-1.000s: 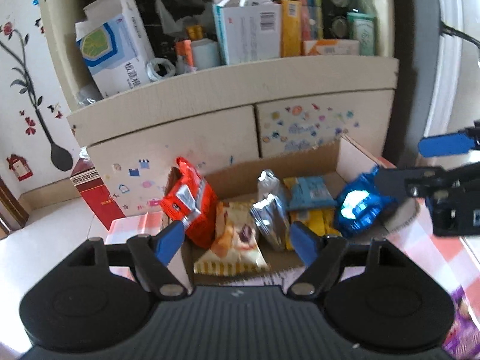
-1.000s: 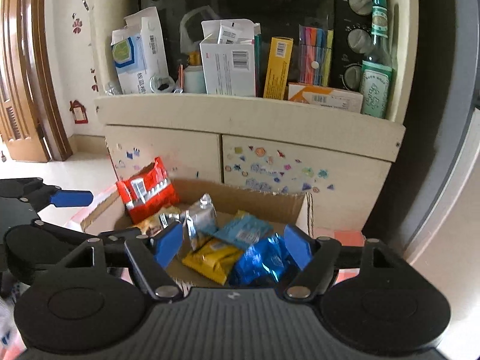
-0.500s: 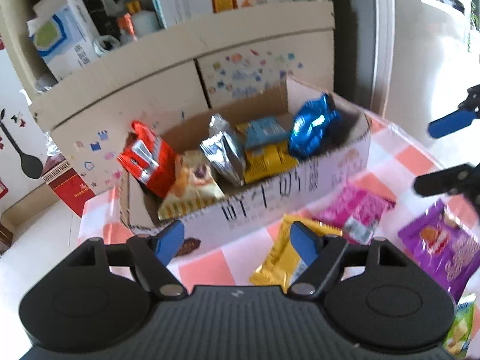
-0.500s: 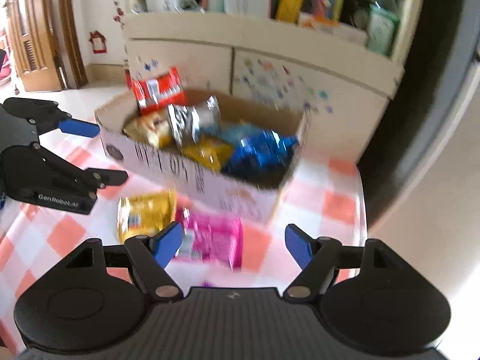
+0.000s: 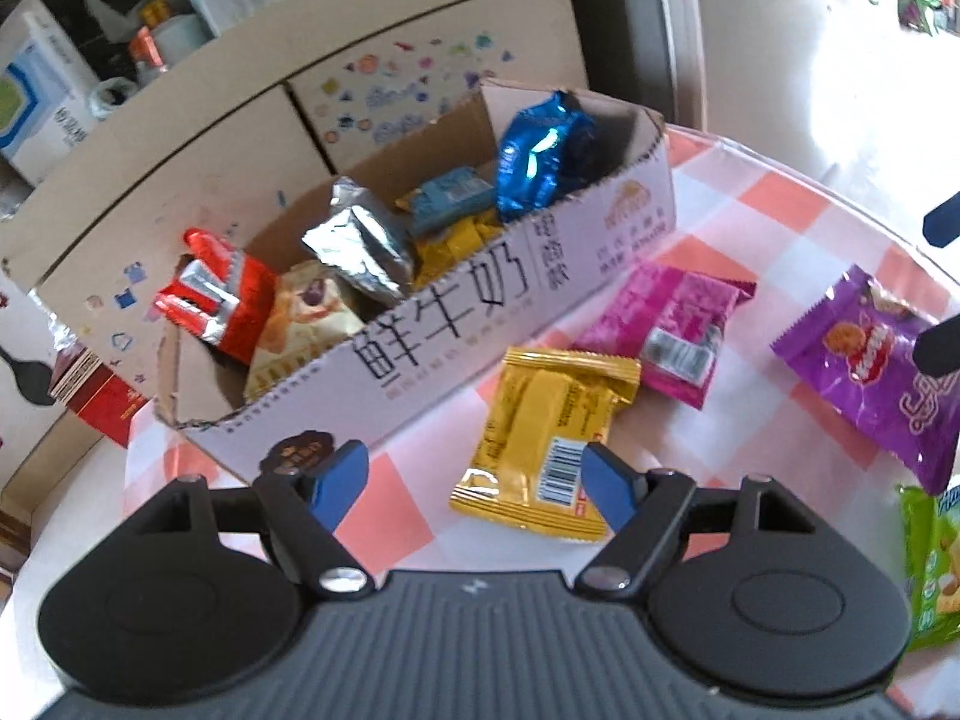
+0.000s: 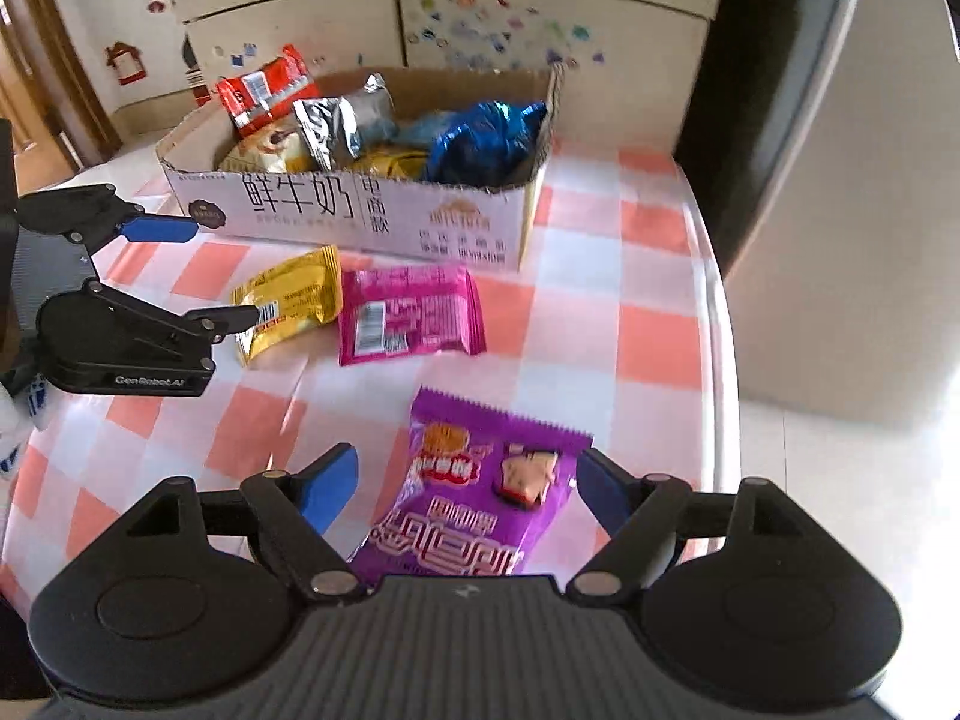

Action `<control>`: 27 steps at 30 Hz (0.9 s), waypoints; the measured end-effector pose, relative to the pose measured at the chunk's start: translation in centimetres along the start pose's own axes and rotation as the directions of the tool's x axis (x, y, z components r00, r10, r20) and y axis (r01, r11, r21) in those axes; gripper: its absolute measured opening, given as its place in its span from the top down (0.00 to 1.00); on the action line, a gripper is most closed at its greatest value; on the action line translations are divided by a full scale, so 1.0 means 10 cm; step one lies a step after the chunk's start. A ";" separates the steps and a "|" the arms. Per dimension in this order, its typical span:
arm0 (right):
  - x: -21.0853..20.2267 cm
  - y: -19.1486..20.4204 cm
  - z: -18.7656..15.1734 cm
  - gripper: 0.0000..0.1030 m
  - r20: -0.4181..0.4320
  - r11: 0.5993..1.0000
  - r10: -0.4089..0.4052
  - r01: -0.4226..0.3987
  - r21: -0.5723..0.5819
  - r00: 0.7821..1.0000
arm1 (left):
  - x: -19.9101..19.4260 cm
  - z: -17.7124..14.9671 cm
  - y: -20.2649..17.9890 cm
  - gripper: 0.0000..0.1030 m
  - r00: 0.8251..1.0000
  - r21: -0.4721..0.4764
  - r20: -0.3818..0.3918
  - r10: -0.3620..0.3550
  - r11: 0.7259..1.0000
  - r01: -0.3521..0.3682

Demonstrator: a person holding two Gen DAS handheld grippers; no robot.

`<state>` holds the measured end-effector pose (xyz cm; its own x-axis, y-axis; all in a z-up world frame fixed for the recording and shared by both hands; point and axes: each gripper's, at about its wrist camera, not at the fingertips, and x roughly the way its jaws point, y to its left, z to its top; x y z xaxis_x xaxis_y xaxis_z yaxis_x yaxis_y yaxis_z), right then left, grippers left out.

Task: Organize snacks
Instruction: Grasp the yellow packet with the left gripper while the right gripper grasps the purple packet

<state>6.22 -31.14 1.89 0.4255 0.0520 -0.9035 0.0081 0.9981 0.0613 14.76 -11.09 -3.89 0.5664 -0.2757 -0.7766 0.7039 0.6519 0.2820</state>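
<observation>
Green packet (image 5: 933,564) (left wrist view only)

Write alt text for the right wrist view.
The open right gripper hovers over a purple snack packet on a checked tablecloth. Beyond lie a pink packet and a yellow packet, then a cardboard box full of snacks; the left gripper reaches in from the left.
</observation>
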 end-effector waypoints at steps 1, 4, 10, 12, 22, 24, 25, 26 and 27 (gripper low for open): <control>0.01 -0.01 -0.01 0.15 -0.006 1.000 0.006 -0.006 0.014 1.000 | 0.02 0.00 -0.02 0.24 1.000 0.012 -0.003 0.001 1.000 -0.001; 0.05 -0.04 -0.02 0.15 -0.033 0.999 0.019 -0.017 0.052 0.999 | 0.06 -0.01 -0.03 0.24 1.000 0.025 -0.005 -0.010 1.000 0.011; 0.18 -0.06 -0.04 0.14 -0.088 0.996 0.008 0.000 0.093 0.996 | 0.21 0.01 -0.08 0.24 0.999 0.033 -0.014 -0.045 0.998 0.045; 0.22 -0.06 -0.04 0.14 -0.103 0.994 0.016 -0.005 0.106 0.995 | 0.26 0.01 -0.08 0.24 0.998 0.034 -0.022 -0.065 0.997 0.066; 0.41 0.02 0.02 0.13 -0.141 0.993 0.011 0.006 0.121 0.990 | 0.40 0.08 0.03 0.20 0.992 -0.040 -0.010 -0.128 0.991 0.128; 0.44 0.05 0.03 0.13 -0.146 0.994 0.008 0.008 0.112 0.989 | 0.41 0.08 0.04 0.20 0.990 -0.051 -0.007 -0.140 0.989 0.139; 0.45 0.06 0.04 0.13 -0.147 0.994 0.008 0.008 0.110 0.989 | 0.42 0.08 0.04 0.20 0.990 -0.050 -0.007 -0.143 0.989 0.142; 0.47 0.06 0.04 0.13 -0.148 0.994 0.007 0.009 0.111 0.989 | 0.42 0.08 0.05 0.21 0.989 -0.053 -0.008 -0.147 0.988 0.146; 0.48 0.07 0.04 0.13 -0.150 0.994 0.005 0.012 0.111 0.989 | 0.43 0.08 0.06 0.23 0.988 -0.063 -0.012 -0.156 0.986 0.155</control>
<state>8.63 -30.25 -2.18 0.2851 0.0617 -0.9565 0.1139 0.9887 0.0977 17.94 -12.50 -6.58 0.4443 -0.3656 -0.8178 0.7549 0.6444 0.1220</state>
